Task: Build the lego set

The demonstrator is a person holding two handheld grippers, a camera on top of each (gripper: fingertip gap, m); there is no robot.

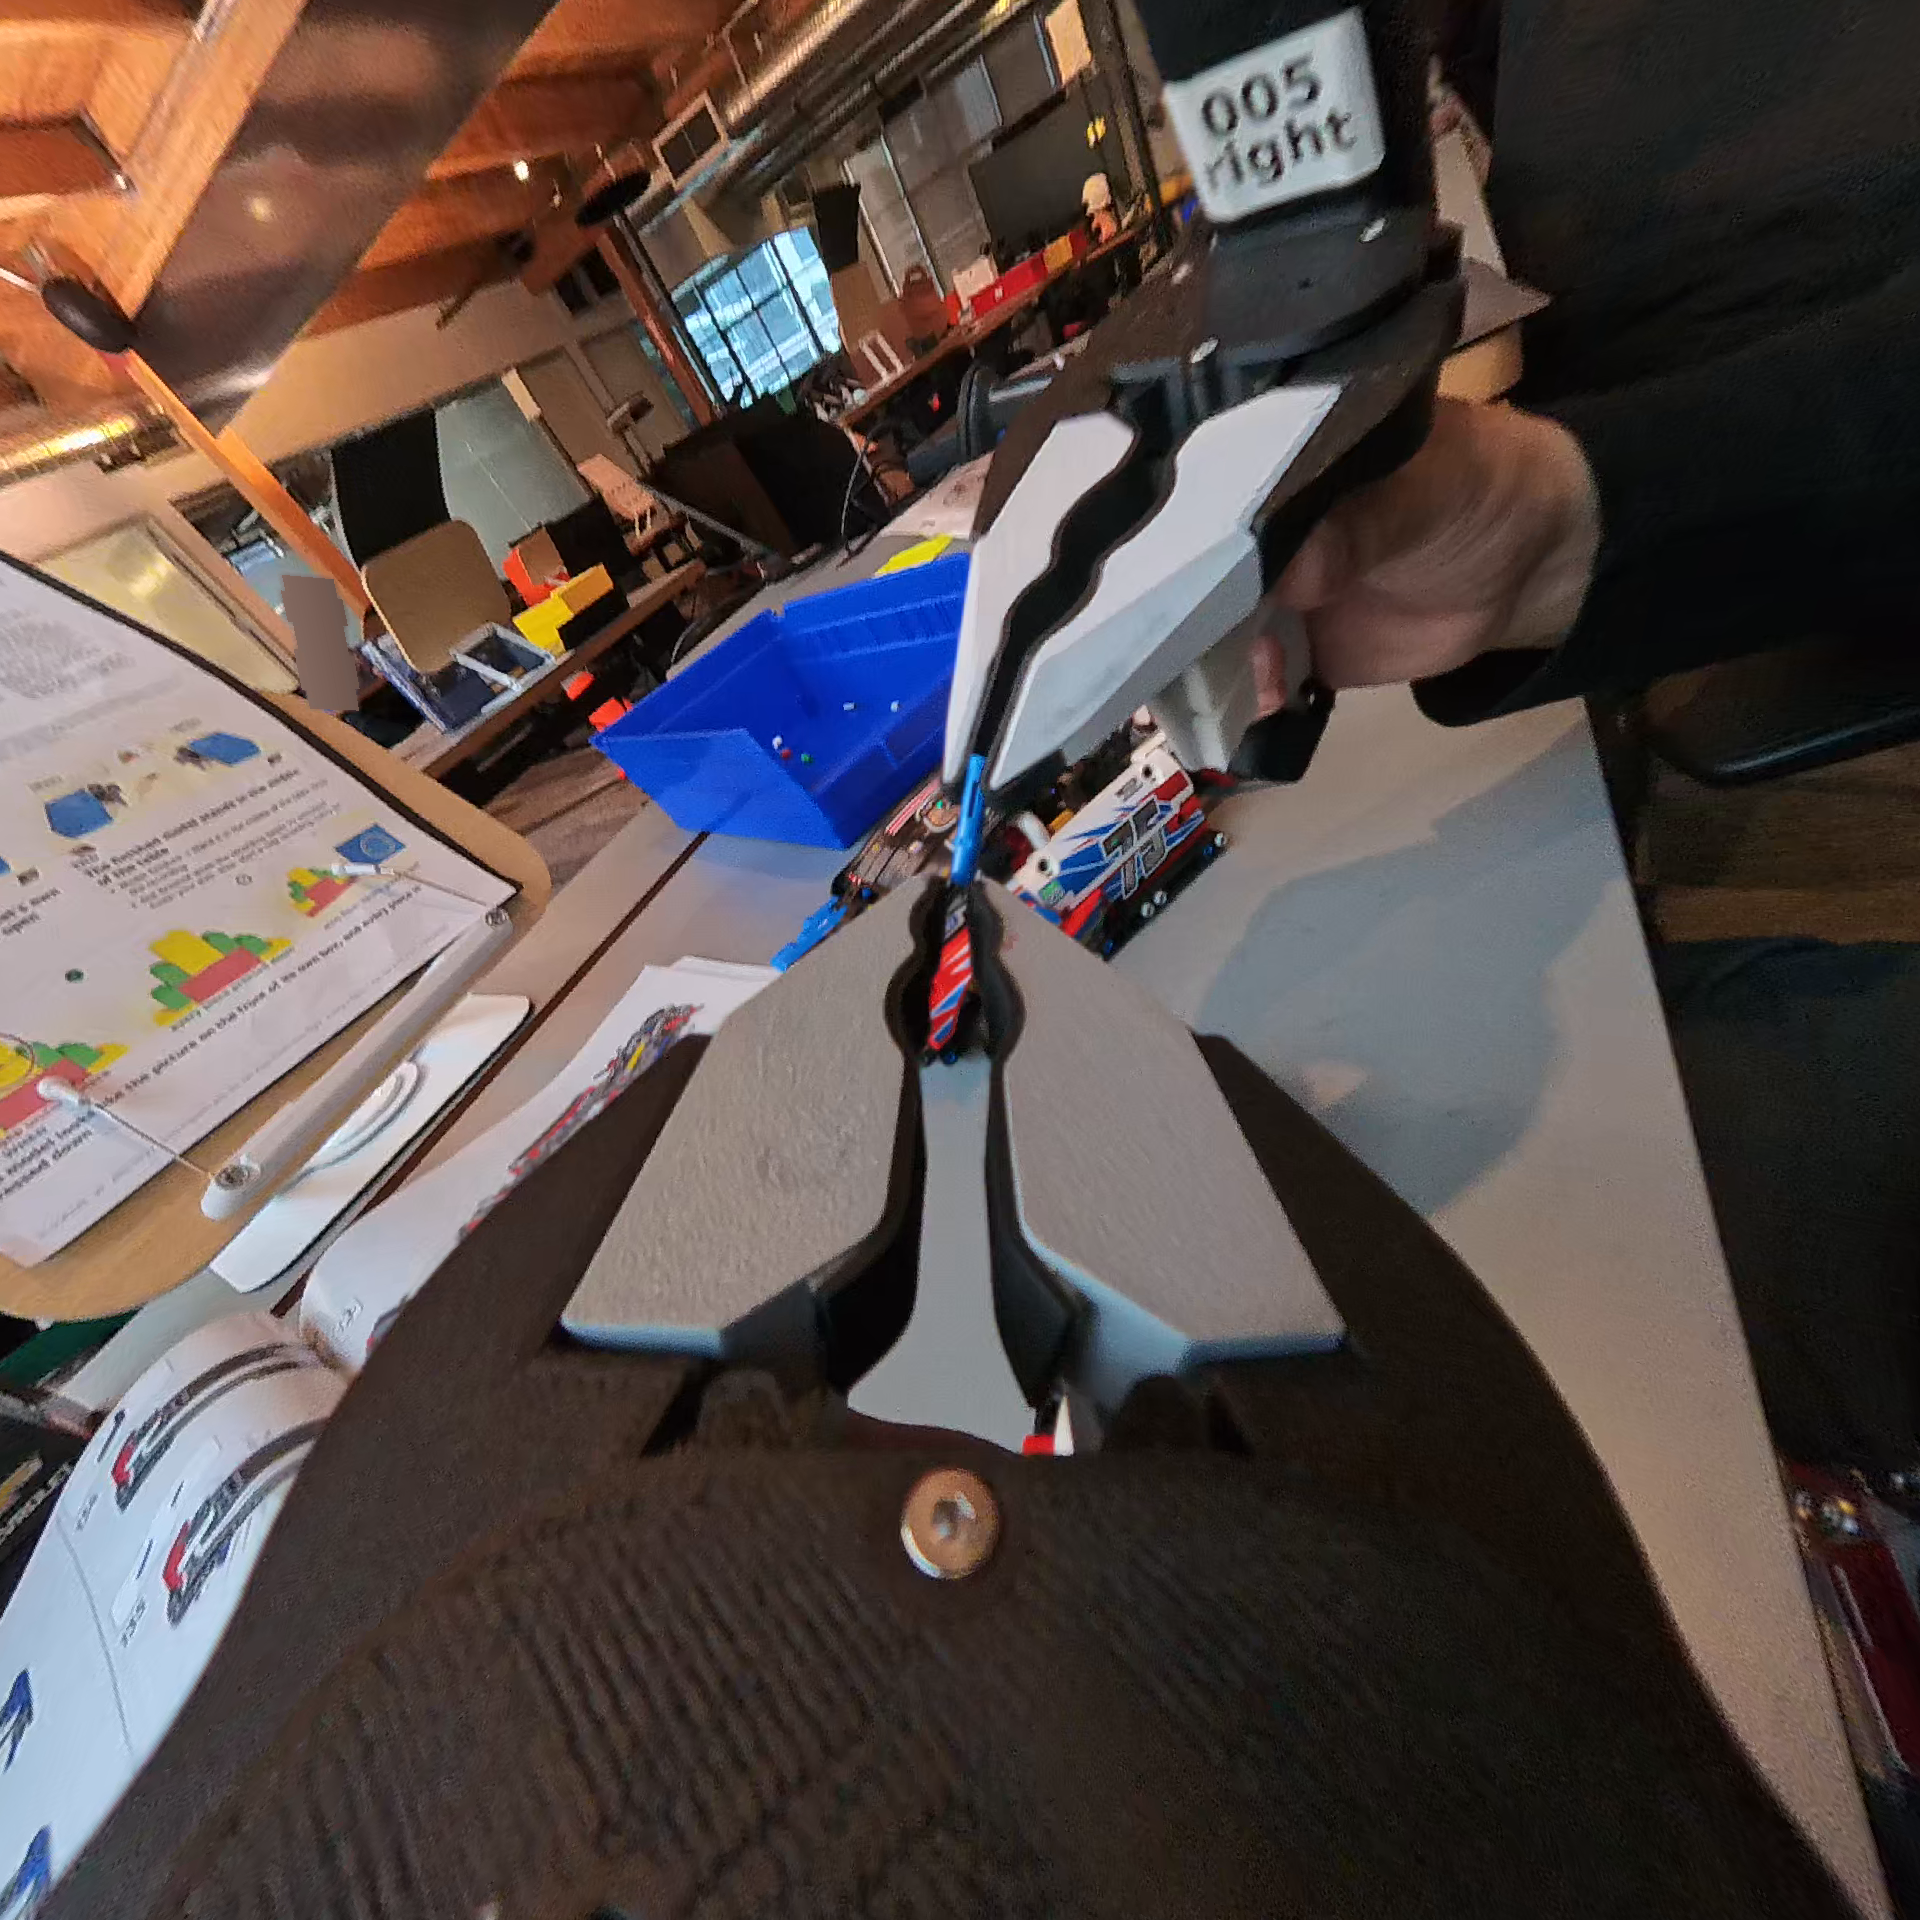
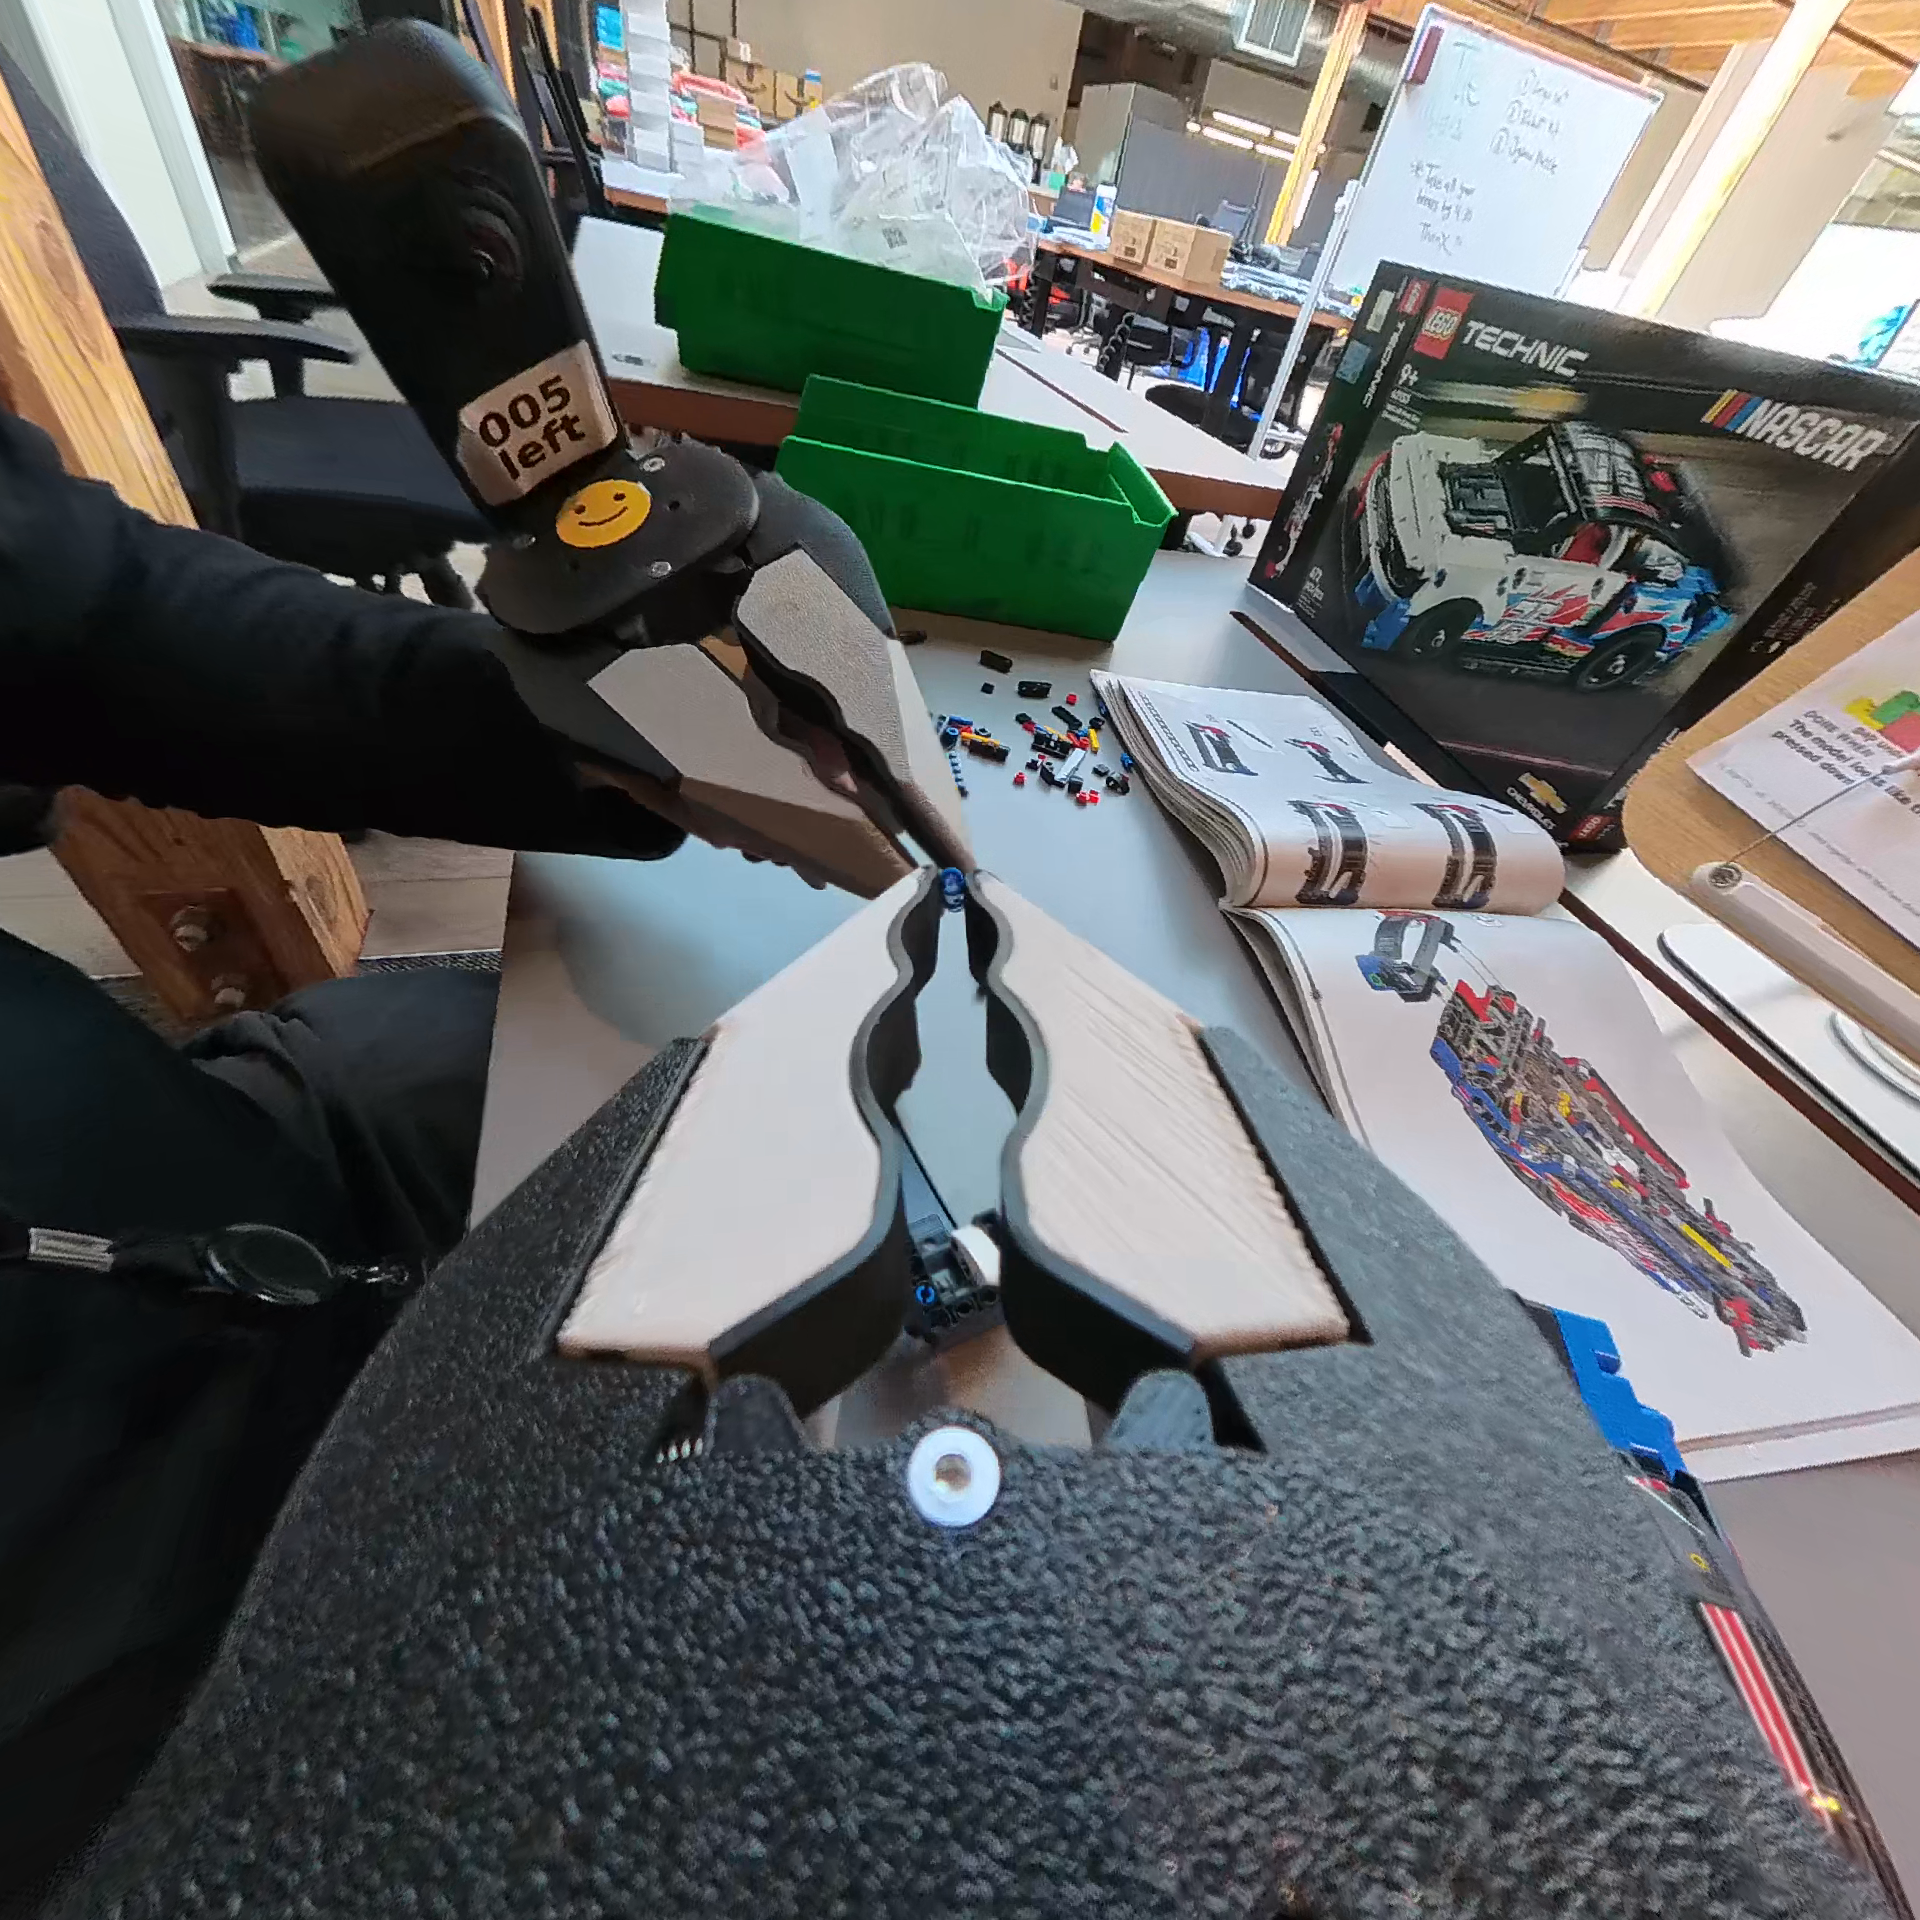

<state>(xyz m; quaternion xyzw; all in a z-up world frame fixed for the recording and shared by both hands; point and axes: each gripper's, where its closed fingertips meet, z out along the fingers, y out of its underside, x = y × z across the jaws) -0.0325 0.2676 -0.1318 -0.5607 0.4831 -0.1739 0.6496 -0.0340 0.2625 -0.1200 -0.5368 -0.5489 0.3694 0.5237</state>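
Note:
My left gripper (image 1: 961,902) is shut on a small red-and-black lego piece (image 1: 951,987) that sits in the narrow gap between its grey fingers. My right gripper (image 2: 951,885) is shut on a thin blue pin (image 2: 951,891), which also shows in the left wrist view (image 1: 969,821). The two grippers meet tip to tip above the grey table (image 1: 1403,935). The pin's lower end touches the held piece. The part-built white, blue and red lego car (image 1: 1117,842) stands on the table just behind the tips. Each gripper shows in the other's view: the right (image 1: 977,774), the left (image 2: 935,862).
A blue bin (image 1: 810,707) stands behind the car. Loose small pieces (image 2: 1039,738) lie near two green bins (image 2: 966,520). The open instruction booklet (image 2: 1351,831) and the set's box (image 2: 1558,540) are at the right. A tilted instruction board (image 1: 208,883) stands nearby. My two grippers' fingertips are within a few centimetres of each other.

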